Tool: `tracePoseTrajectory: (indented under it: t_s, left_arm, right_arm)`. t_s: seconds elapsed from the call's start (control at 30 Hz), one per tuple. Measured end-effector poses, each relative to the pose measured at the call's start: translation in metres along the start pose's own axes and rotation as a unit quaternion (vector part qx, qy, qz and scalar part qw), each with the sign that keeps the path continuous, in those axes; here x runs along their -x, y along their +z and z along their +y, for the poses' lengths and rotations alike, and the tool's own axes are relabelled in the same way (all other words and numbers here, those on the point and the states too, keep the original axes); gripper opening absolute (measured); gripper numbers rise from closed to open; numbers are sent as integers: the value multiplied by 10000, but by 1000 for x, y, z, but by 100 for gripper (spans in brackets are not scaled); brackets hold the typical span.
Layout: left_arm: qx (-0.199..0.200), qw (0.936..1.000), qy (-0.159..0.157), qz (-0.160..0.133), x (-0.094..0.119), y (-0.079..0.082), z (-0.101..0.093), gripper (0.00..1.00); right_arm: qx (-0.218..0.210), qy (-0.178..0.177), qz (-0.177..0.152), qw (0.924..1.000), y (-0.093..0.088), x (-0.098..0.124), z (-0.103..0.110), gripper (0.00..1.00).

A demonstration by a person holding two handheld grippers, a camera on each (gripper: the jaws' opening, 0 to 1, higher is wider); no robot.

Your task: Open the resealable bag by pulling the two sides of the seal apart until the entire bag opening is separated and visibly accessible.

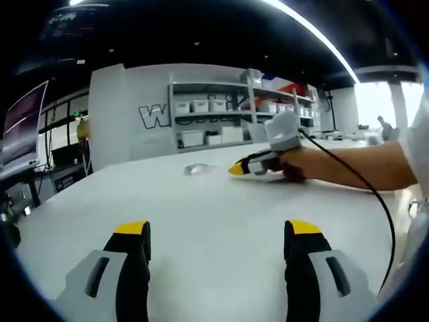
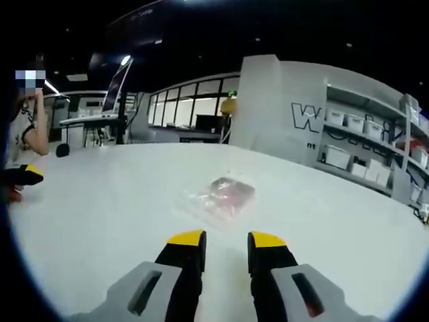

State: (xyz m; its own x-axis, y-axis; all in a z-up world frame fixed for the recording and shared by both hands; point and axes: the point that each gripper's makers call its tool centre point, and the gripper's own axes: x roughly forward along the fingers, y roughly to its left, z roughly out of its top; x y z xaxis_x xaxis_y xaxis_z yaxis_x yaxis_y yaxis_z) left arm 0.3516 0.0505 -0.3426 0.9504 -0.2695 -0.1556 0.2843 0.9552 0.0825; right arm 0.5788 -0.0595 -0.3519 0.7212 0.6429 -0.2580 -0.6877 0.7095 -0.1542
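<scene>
A small clear resealable bag (image 2: pixel 221 194) with something reddish inside lies flat on the white table (image 2: pixel 100 201). It sits just ahead of my right gripper (image 2: pixel 226 240), whose yellow-tipped jaws stand a little apart with nothing between them. In the left gripper view the same bag (image 1: pixel 199 169) lies far off near the table's middle. My left gripper (image 1: pixel 218 231) is wide open and holds nothing. The right gripper (image 1: pixel 238 168), held in a hand, points at the bag from the right, a short gap away. The left gripper's tip (image 2: pixel 27 174) shows at the far left edge.
Shelves with white bins (image 1: pixel 208 121) stand behind the table against a grey wall. A monitor (image 1: pixel 23 124) is at the left. A black cable (image 1: pixel 362 181) trails from the right gripper along the forearm. A person (image 2: pixel 27 127) stands at the table's far left.
</scene>
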Motion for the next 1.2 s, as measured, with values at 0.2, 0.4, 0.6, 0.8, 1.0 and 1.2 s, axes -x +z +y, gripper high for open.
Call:
tracePoseTrajectory:
  t_s: [0.2,0.4,0.6,0.8,1.0,1.2]
  left_arm:
    - [2,10000,-1,9,0,0,0,81]
    - [-18,10000,-13,30,-1,-1,-1,81]
    - [2,10000,-23,35,-1,-1,-1,81]
    - [31,10000,-33,30,-1,-1,-1,81]
    - [22,10000,-48,30,-1,-1,-2,81]
    - [33,10000,-47,36,0,-2,-2,81]
  right_arm:
    - [57,32,23,10000,4,-9,-3,22]
    - [127,47,98,9999,2,-20,-5,22]
    - [282,89,164,9994,2,-30,-9,20]
    - [391,101,235,9989,1,-42,-11,20]
    - [437,88,235,9987,3,-50,-12,19]
    - [471,94,142,9987,7,-51,-8,17]
